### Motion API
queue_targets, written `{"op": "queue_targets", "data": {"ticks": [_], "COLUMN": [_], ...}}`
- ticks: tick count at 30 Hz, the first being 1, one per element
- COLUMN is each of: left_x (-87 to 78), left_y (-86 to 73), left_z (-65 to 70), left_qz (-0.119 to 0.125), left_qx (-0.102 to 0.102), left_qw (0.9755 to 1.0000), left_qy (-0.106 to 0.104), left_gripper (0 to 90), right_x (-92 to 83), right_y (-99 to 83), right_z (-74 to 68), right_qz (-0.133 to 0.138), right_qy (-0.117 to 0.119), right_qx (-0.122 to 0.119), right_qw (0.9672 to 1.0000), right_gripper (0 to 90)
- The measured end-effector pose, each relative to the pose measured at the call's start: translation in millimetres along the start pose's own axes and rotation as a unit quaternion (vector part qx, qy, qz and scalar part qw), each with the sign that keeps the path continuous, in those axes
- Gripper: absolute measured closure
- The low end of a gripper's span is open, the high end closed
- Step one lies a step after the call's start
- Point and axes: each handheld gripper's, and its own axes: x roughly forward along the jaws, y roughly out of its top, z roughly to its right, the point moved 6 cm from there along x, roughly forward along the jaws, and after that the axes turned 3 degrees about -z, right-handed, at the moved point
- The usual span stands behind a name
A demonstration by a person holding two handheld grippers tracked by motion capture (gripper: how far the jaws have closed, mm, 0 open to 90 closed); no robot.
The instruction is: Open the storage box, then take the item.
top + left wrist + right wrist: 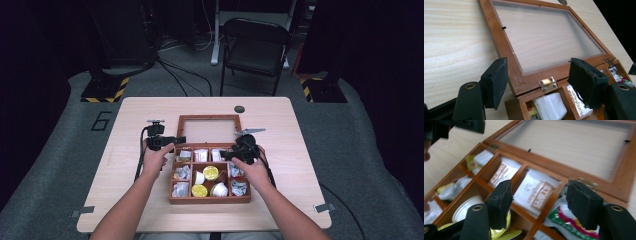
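The box [210, 172] sits mid-table, its lid [209, 129] flat on the far side; left gripper [172, 140] and right gripper [227, 155] half open, empty; lid stiff, light, probably glazed; grip its wooden frame.

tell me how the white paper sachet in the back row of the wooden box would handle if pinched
The white paper sachet with brown print looks thin and flat, so probably light and floppy. It stands against a divider in the compartmented wooden box, so pinching it may crumple it.
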Motion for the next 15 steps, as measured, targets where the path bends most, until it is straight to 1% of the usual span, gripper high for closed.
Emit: {"op": "queue_targets", "data": {"ticks": [1,2,3,5,6,7,8,9,10,12,13,15], "left_x": [-0.4,-2.4,-2.4,-5.3,-6.2,-6.2,-7.0,-8.6,-11.4,-13.1,-14.8,-17.4], "left_y": [-0.5,-1.0,-1.0,-2.4,-3.0,-3.0,-3.3,-3.3,-3.0,-2.9,-2.5,-2.4], "left_z": [0.8,0.1,0.1,-0.5,-0.1,-0.1,0.4,0.6,3.0,4.7,5.1,7.6], "left_qz": [0.001,0.001,0.001,0.002,0.001,0.001,0.001,0.001,0.006,0.008,0.011,0.015], "left_qx": [-0.006,0.0,0.0,0.007,0.005,0.005,0.006,0.013,0.013,0.013,0.018,0.02], "left_qw": [1.0,1.0,1.0,1.0,1.0,1.0,1.0,0.9999,0.9999,0.9999,0.9998,0.9997], "left_qy": [0.0,0.001,0.001,0.002,0.003,0.003,0.004,0.005,0.002,0.001,0.002,0.003], "left_gripper": [32.0,32.0,32.0,32.0,32.0,31.9,31.9,31.9,32.0,32.0,32.0,32.1], "right_x": [0.9,2.8,2.4,2.6,1.9,1.9,1.6,1.4,0.9,2.2,2.8,4.8], "right_y": [-1.9,-4.8,-6.3,-8.8,-10.2,-10.2,-11.6,-12.8,-15.2,-17.0,-18.6,-22.1], "right_z": [-3.8,-10.2,-12.9,-18.8,-22.5,-22.5,-25.5,-28.3,-33.8,-36.6,-38.0,-40.2], "right_qz": [-0.006,-0.007,-0.012,-0.011,-0.011,-0.011,-0.011,-0.012,-0.015,-0.013,-0.017,-0.022], "right_qy": [0.001,-0.002,0.0,0.002,0.007,0.007,0.01,0.013,0.018,0.022,0.021,0.023], "right_qx": [-0.008,-0.028,-0.029,-0.044,-0.041,-0.041,-0.043,-0.046,-0.046,-0.055,-0.057,-0.059], "right_qw": [0.9999,0.9996,0.9995,0.999,0.9991,0.9991,0.999,0.9988,0.9987,0.9982,0.998,0.9977], "right_gripper": [36.5,36.2,36.2,36.0,36.0,36.0,35.9,35.9,35.8,35.8,35.8,35.7]}}
